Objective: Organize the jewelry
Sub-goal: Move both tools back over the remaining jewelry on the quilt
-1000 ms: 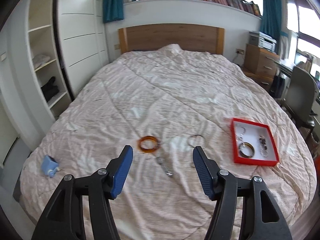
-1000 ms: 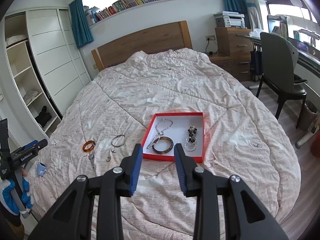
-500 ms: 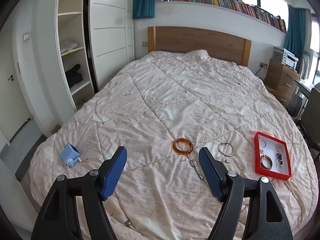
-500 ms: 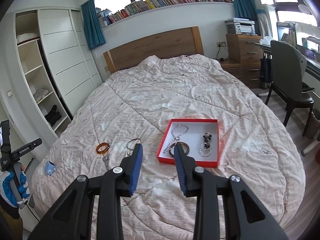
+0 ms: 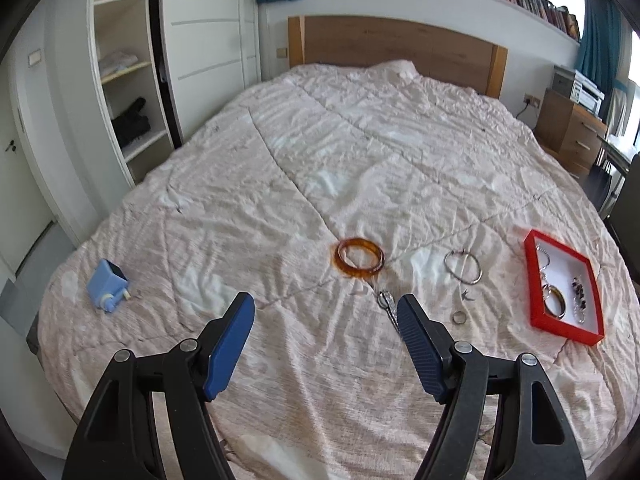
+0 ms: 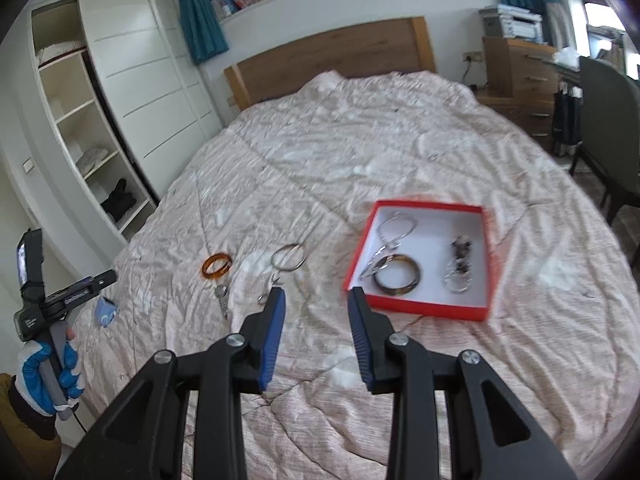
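Observation:
A red jewelry box (image 5: pixel 564 292) (image 6: pixel 424 260) with a white lining lies on the bed and holds a dark bangle (image 6: pixel 397 274), a silver chain and beaded pieces. Loose on the quilt to its left lie an amber bangle (image 5: pixel 359 263) (image 6: pixel 217 266), a thin silver hoop (image 5: pixel 463 266) (image 6: pixel 288 257), a silver clip (image 5: pixel 389 307) and a small ring (image 5: pixel 458 317). My left gripper (image 5: pixel 324 312) is open and empty, hovering just short of the amber bangle. My right gripper (image 6: pixel 316 300) is open and empty, between the hoop and the box.
A small blue device (image 5: pixel 107 285) (image 6: pixel 105 311) lies on the quilt (image 5: pixel 360 160) near the bed's left edge. A white wardrobe (image 5: pixel 132 88) stands left of the bed. A wooden dresser (image 6: pixel 516 68) and a chair (image 6: pixel 608 120) stand to the right.
The left gripper has swung left and drawn closer to the amber bangle. The right gripper has opened wider and shifted left, toward the gap between the hoop and the box.

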